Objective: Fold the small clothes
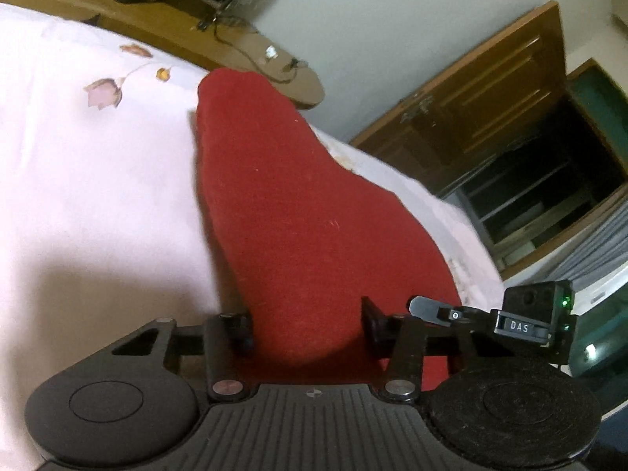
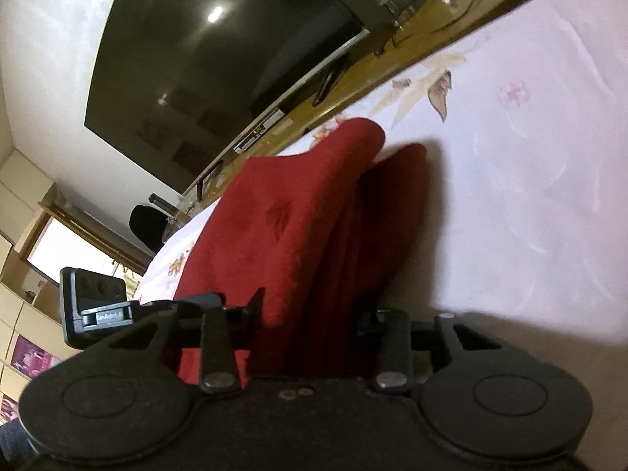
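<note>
left wrist view: red garment [image 1: 298,212] lies on the pink floral bedsheet [image 1: 98,180] w/ its near end between the left gripper [image 1: 306,324] jaws — partly closed, can't tell if pinching. right gripper [image 2: 314,314] — same, bunched red cloth between.

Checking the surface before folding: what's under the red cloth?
The red cloth lies on a pale floral bedsheet. Whatever is directly beneath the cloth is covered.

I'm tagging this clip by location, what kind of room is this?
Most likely a bedroom: a floral bedsheet covers a bed where the red garment lies, a large television stands on a wooden counter, and a wooden cabinet stands open.
</note>
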The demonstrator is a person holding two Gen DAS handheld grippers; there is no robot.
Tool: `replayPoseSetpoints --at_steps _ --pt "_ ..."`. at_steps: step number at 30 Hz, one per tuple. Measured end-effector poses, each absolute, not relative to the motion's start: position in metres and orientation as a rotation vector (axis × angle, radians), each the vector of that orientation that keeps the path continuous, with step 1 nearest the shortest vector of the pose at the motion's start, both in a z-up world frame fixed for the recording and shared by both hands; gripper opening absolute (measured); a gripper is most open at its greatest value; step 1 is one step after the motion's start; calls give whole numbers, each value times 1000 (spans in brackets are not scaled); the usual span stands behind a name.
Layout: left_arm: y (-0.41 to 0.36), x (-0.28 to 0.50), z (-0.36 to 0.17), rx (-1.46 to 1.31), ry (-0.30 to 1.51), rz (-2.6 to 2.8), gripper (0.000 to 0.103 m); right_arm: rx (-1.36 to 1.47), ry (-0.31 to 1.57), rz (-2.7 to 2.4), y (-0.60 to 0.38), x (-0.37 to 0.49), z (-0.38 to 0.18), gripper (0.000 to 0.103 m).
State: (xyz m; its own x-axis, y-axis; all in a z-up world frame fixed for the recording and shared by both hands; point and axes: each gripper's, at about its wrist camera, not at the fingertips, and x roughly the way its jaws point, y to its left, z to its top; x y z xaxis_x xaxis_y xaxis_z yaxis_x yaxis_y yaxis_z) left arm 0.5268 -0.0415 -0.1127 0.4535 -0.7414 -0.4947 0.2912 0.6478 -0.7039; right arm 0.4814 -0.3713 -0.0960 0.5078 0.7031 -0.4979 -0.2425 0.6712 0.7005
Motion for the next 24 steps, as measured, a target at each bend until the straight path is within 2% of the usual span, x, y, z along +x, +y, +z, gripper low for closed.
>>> replayPoseSetpoints --at_steps 7,14,19,22,24 --pt "12 488 -80 -606 803 -678 46 580 822 678 -342 474 -56 38" --pt "115 445 -55 -595 782 -575 46 568 829 781 -246 474 -36 38" --pt "192 413 -62 -615 800 -485 46 590 880 854 -164 481 -48 38" --pt "230 404 -87 -641 858 -432 46 611 933 872 -126 483 -71 39" --pt "250 401 -113 -676 916 -375 53 622 1008 837 -108 489 -99 39"
